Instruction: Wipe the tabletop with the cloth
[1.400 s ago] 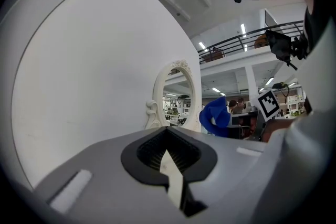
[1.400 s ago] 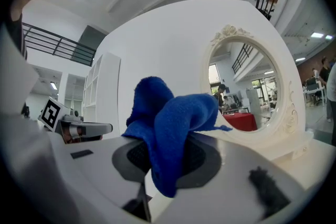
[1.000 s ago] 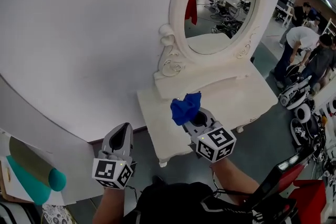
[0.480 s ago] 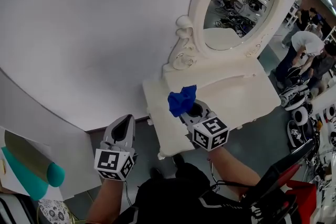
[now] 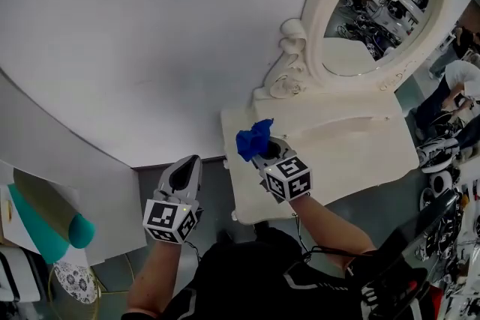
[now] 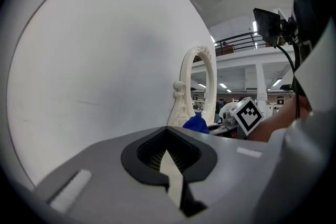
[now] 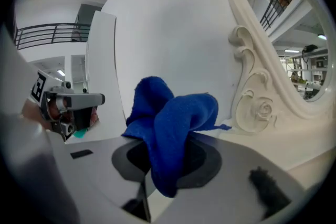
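A blue cloth (image 5: 253,139) (image 7: 170,118) is bunched between the jaws of my right gripper (image 5: 264,151), which is shut on it and held above the left end of the cream dressing table (image 5: 360,150). From the left gripper view the cloth (image 6: 197,124) shows beside the mirror frame. My left gripper (image 5: 182,177) hangs left of the table, off its edge, jaws shut with nothing between them (image 6: 167,157). The tabletop (image 7: 294,139) lies below and right of the cloth.
An oval mirror (image 5: 379,7) in a carved cream frame stands at the back of the table against a white wall (image 5: 150,34). A teal roll (image 5: 79,230) lies at the far left. People (image 5: 465,79) and gear stand at the right.
The view has swung so the table and mirror sit further right. My right gripper with the cloth has shifted toward the table's left end. The left gripper stays beside it.
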A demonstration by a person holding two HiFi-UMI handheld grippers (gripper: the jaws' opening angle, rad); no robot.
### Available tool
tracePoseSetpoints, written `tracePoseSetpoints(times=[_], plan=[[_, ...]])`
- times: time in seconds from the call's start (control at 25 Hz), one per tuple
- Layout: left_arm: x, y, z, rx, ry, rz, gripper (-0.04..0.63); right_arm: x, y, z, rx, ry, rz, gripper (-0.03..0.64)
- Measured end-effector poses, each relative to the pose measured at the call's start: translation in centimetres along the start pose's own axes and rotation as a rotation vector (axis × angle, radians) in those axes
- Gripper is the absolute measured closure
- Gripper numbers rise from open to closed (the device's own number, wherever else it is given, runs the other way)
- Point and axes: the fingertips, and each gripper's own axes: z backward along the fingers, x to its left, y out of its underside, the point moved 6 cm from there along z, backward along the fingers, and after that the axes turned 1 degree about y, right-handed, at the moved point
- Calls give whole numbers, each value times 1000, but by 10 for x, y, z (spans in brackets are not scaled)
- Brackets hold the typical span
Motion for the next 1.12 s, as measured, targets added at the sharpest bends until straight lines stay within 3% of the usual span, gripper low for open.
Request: tracePoseSetpoints(times=[0.16,0.52,1.12], plan=[[4,15,-9,-4,-22,10,588,-4,20,-31,65,-45,-3,517],[10,50,-24,80,-72,40,588,-14,80,-93,267,-88,8,517],[8,67,-4,126,-81,58,588,-28,132,-137,485,-32,-30,517]])
